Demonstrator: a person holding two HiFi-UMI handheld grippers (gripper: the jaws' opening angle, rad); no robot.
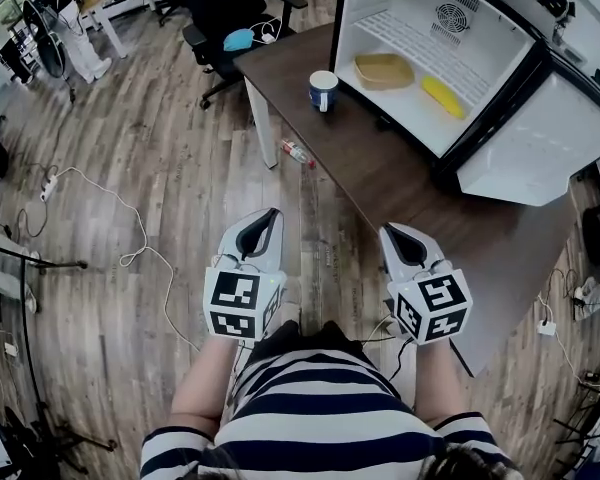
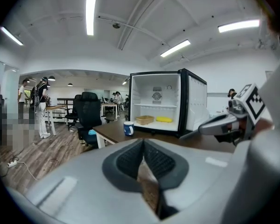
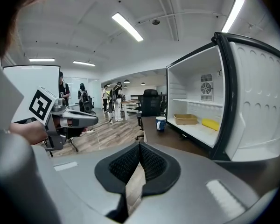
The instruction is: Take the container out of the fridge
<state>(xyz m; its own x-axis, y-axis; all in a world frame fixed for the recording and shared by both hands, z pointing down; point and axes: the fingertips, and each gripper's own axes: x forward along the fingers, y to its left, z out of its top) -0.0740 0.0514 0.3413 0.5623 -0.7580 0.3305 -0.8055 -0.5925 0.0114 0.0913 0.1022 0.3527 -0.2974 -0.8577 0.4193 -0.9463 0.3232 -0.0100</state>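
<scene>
A small fridge (image 1: 352,8) stands open on a dark wooden table (image 1: 400,188), its door (image 1: 540,148) swung to the right. On its lower shelf lie a tan shallow container (image 1: 384,69) and a yellow object (image 1: 443,96). Both show in the left gripper view, container (image 2: 144,120) and yellow object (image 2: 164,119), and in the right gripper view, container (image 3: 185,119) and yellow object (image 3: 210,123). My left gripper (image 1: 270,214) and right gripper (image 1: 392,232) are held side by side near my body, well short of the fridge. Both are shut and empty.
A blue-and-white mug (image 1: 323,90) sits on the table in front of the fridge's left corner. A black office chair (image 1: 225,18) stands behind the table's end. On the wooden floor lie a plastic bottle (image 1: 297,153) and a cable with a power strip (image 1: 48,186).
</scene>
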